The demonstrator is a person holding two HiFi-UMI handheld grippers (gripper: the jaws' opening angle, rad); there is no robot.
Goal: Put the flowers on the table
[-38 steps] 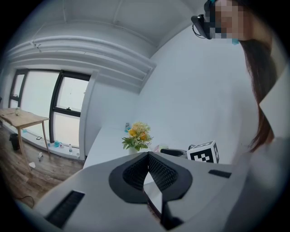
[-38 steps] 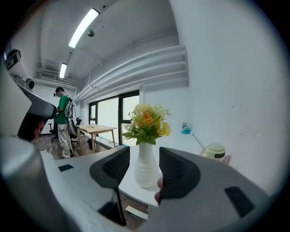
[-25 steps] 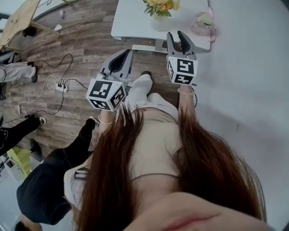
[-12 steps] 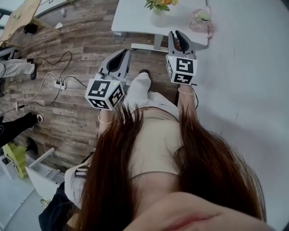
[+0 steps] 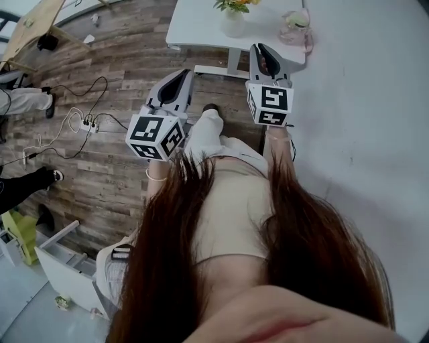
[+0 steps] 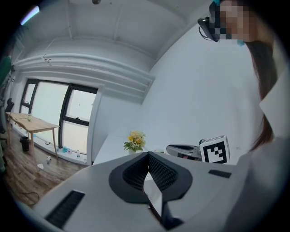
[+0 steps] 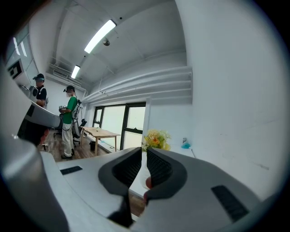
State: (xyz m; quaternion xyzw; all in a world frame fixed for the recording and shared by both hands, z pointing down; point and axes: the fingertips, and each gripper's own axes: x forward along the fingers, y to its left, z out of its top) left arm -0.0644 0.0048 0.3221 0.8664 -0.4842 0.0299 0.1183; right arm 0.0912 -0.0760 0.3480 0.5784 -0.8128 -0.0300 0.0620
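Observation:
Yellow flowers (image 5: 234, 7) stand in a white vase on the white table (image 5: 198, 30) at the top of the head view. They also show ahead in the left gripper view, flowers (image 6: 135, 140), and in the right gripper view, flowers (image 7: 155, 138). Both grippers are held out level in front of the person, short of the table. My left gripper (image 5: 183, 75) has its tips together and holds nothing. My right gripper (image 5: 263, 53) has just been closing; only a narrow slit stays between its pads (image 7: 158, 168), and nothing is in it.
A glass jar with pink trim (image 5: 295, 27) sits on the table's right end. A white wall (image 5: 362, 107) runs close along the right. Cables and a power strip (image 5: 87, 128) lie on the wood floor at left. Two people (image 7: 69, 120) stand by a wooden table (image 7: 102, 132).
The right gripper's jaws have narrowed from clearly apart to almost together. Both grippers have shifted slightly toward the table. A person in black at lower left has left the head view.

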